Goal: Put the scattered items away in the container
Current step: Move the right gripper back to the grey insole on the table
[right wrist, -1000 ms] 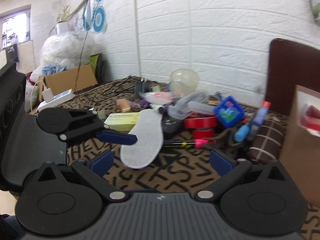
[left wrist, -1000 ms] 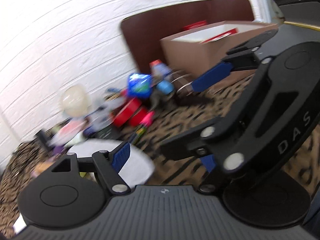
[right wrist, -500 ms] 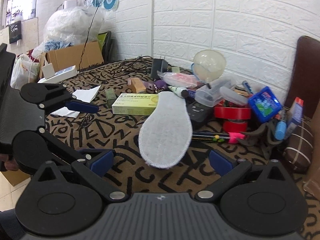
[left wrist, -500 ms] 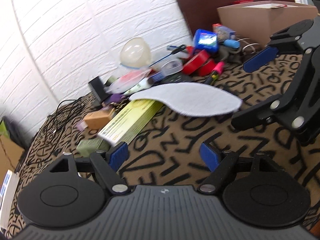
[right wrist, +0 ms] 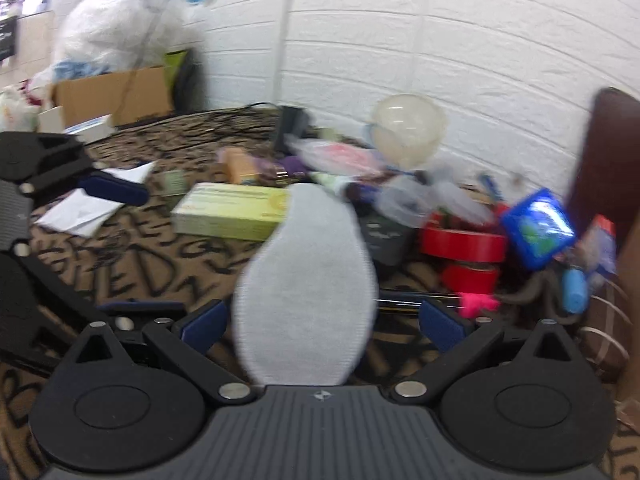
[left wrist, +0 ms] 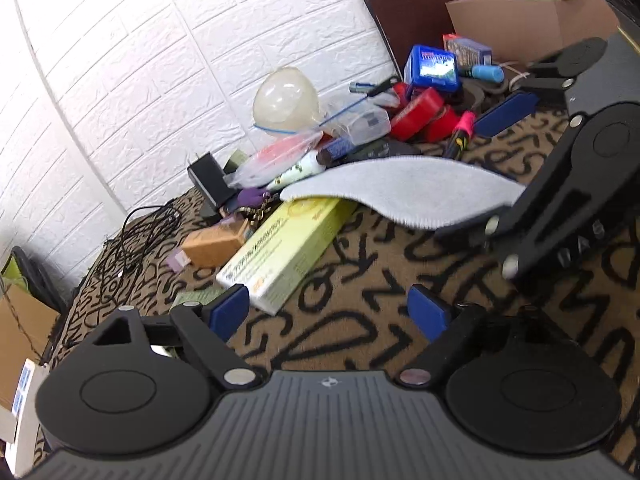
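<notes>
Both tongs stand wide: the left tongs point(left wrist: 328, 312), just opening further, grip nothing above the table point(left wrist: 360, 280); the right tongs point(right wrist: 320, 320) straddle the grey insole point(right wrist: 308, 280) unpinched, beside the yellow-green box point(left wrist: 288, 248).

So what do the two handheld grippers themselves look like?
Both match: the left gripper and right gripper have a ribbed dark grey body, matte black linkage arms with round discs, silver pivot bolts and flat blue finger pads. Seen from the left camera, the right one's arm shows pale raised letters. No cables or sleeves are visible.
</notes>
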The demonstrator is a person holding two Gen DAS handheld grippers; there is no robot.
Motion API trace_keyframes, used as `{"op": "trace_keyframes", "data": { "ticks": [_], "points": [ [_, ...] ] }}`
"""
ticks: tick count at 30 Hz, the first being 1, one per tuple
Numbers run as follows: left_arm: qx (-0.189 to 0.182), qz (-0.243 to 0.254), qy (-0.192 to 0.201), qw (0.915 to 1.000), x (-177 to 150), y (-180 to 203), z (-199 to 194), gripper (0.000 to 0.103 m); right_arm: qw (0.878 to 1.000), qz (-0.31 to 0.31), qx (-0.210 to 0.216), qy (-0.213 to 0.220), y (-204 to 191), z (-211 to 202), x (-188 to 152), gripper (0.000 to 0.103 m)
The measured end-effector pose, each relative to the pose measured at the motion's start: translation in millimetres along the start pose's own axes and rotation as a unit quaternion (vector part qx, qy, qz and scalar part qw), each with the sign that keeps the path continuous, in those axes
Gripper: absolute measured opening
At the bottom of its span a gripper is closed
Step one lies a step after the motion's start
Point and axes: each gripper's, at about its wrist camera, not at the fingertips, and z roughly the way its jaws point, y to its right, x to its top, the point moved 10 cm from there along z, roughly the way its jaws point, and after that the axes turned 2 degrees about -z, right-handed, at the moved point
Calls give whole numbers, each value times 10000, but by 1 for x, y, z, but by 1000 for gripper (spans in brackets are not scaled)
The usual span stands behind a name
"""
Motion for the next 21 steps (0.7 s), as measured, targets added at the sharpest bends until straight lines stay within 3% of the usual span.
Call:
{"op": "trace_keyframes", "data": {
  "ticks": [4, 7, 12, 21],
  "points": [
    [-85, 196, 267, 9994, 17, 0, 5, 90, 9976, 536, -446, 50, 44, -5, -5, 103],
    [-436, 265, 469, 9976, 32, 6, 11, 91, 9978, 629, -216, 66, 53, -7, -10, 103],
    [-945, 830, 534, 9906, 39, 29, 33, 91, 9996, 268, 53, -9, 45, -4, -13, 103],
    [-1046, 1133, 722, 9854, 48, 35, 49, 92, 9998, 123, 44, -164, 46, 13, -6, 103]
  ]
}}
